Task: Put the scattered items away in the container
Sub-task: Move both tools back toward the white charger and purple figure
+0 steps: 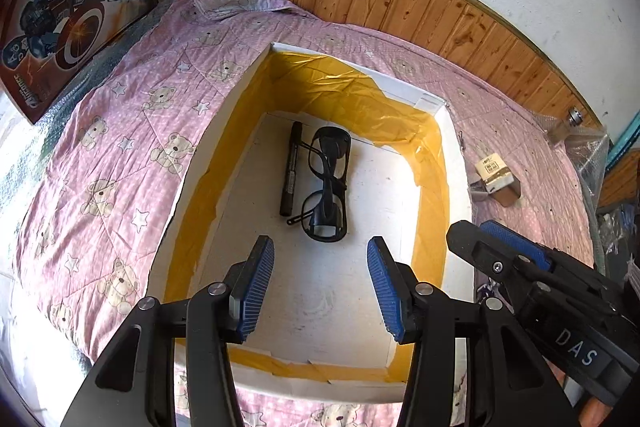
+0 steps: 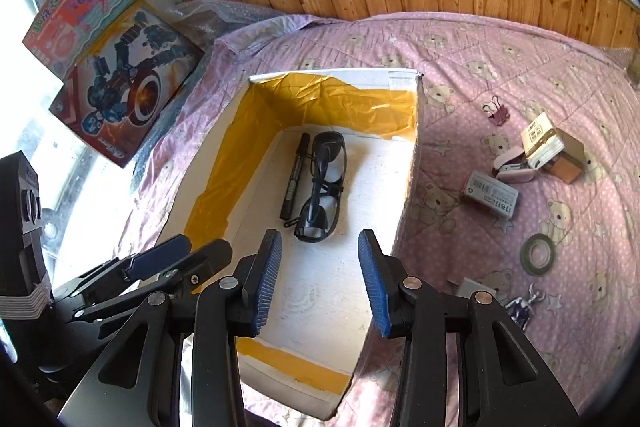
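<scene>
Right gripper's arm hides most of a small purple-and-silver trinket [image 2: 522,305] and a grey card [image 2: 470,287] on the bed; print on the grey box [image 2: 491,194] is too small to read.

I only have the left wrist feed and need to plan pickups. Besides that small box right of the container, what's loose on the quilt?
Observer: A gray labelled box lies near it, right of the container.
Operator: Anything smaller?
Observer: A pink binder clip sits farther back.
Operator: Closer to us?
Observer: A green tape roll lies flat on the quilt.
Operator: Right gripper free?
Observer: Yes, the right gripper is open and holds nothing.
</scene>
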A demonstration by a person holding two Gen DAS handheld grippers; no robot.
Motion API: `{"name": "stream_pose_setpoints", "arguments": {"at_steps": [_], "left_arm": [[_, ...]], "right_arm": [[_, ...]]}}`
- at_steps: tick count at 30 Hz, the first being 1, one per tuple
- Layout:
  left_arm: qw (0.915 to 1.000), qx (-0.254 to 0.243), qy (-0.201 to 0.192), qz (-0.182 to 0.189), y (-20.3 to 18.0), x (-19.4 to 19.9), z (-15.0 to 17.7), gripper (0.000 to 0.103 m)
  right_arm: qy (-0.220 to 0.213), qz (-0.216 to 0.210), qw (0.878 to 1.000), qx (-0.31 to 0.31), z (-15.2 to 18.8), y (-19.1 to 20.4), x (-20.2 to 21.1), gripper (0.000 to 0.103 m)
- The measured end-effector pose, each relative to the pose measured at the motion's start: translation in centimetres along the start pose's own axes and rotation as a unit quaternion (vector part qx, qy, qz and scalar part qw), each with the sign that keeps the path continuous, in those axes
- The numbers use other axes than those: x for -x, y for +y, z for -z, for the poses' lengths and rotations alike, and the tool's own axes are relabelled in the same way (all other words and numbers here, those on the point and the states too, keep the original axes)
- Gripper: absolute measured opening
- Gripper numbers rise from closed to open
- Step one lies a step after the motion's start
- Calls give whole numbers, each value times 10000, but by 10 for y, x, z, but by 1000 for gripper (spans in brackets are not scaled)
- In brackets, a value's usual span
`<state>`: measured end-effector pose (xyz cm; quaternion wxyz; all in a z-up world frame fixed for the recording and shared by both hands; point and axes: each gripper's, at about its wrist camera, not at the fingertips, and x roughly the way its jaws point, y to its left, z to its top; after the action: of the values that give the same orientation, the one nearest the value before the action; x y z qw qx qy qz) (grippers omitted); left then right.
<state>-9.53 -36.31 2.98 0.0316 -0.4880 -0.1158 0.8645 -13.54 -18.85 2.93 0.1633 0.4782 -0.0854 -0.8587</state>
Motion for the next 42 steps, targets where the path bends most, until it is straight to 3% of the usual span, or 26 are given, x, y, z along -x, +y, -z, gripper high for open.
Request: {"name": "stream_pose_setpoints", "arguments": {"at_steps": [11, 20, 28, 42], "left_arm": [[9999, -102, -75, 32, -12, 21, 29, 50], [9987, -415, -286, -114, -22, 32, 46, 50], [9981, -580, -203, 53, -30, 28, 67, 50], [9957, -876, -301, -73, -45, 36, 77, 51]], "right_arm": [[-196, 10, 9997, 169, 23, 1, 25, 43], [-426, 349, 9974, 475, 41, 2, 32, 43], [-533, 241, 9970, 501, 57, -8, 39, 43], [-692, 45, 9964, 492, 72, -11, 54, 43]]}}
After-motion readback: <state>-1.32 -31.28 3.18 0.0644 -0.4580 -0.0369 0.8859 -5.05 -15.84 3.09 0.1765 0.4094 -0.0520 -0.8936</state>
